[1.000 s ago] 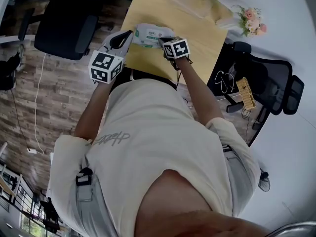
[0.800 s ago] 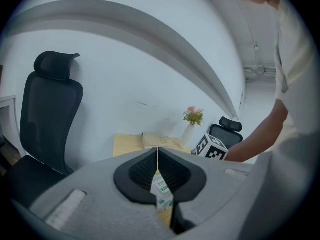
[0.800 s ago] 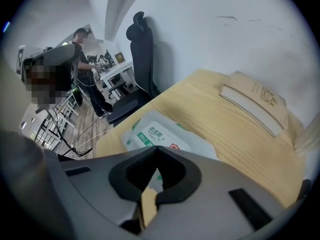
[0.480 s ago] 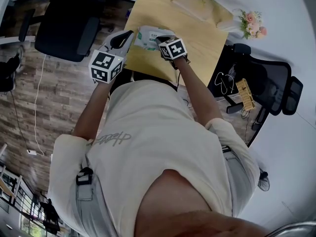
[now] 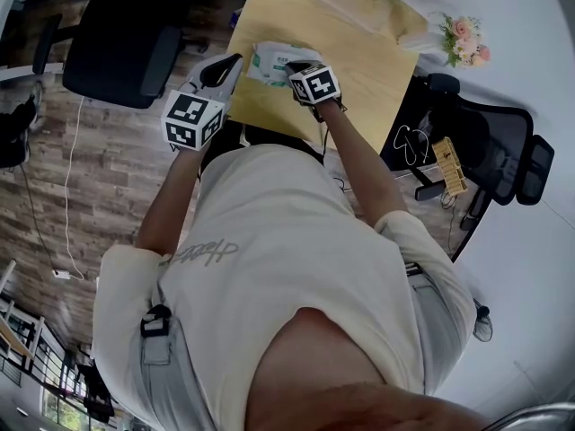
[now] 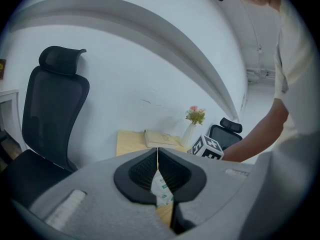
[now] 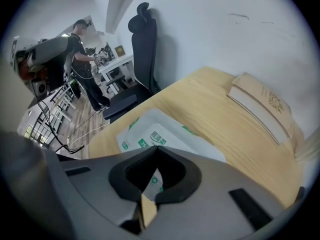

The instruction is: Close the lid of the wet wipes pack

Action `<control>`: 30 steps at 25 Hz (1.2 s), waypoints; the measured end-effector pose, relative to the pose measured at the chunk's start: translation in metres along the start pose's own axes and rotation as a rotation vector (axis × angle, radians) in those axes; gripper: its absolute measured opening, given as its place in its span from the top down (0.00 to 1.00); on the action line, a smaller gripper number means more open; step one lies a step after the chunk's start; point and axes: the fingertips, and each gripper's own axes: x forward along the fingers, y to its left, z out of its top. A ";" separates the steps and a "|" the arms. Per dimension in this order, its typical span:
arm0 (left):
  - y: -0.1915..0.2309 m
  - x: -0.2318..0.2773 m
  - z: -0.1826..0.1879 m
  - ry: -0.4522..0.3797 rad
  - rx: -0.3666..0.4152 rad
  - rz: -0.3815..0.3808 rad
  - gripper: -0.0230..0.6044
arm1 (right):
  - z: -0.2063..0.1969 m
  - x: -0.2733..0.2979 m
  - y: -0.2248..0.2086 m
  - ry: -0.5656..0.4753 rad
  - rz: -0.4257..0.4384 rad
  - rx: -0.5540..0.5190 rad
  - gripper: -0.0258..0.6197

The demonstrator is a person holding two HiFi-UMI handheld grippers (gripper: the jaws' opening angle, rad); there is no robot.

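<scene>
The wet wipes pack (image 5: 272, 62), white with green print, lies near the front edge of the wooden table (image 5: 368, 70). My right gripper (image 5: 296, 68) is shut, its tips over the pack's right part. In the right gripper view the pack (image 7: 167, 129) lies flat just beyond the closed tips of my right gripper (image 7: 157, 148), its top looking flat. My left gripper (image 5: 234, 59) hovers at the pack's left end, also shut with nothing between its jaws. In the left gripper view, part of the pack (image 6: 162, 190) shows below the touching tips of my left gripper (image 6: 157, 151).
A tan book (image 5: 358, 3) lies at the table's far side, with a vase of flowers (image 5: 460, 39) at the far right corner. Black office chairs stand left (image 5: 126, 43) and right (image 5: 490, 151) of the table. A person stands far off (image 7: 82, 59).
My right gripper has edged slightly forward over the pack. The left gripper has stayed where it was.
</scene>
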 end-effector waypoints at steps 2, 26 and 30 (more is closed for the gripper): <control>-0.003 0.001 0.003 -0.004 0.008 -0.007 0.94 | 0.001 -0.001 -0.001 -0.011 0.008 0.010 0.96; -0.112 0.012 0.206 -0.247 0.391 -0.208 0.94 | 0.106 -0.368 -0.015 -0.935 -0.226 0.001 0.96; -0.128 0.015 0.232 -0.276 0.450 -0.221 0.94 | 0.114 -0.410 -0.019 -0.989 -0.307 -0.073 0.96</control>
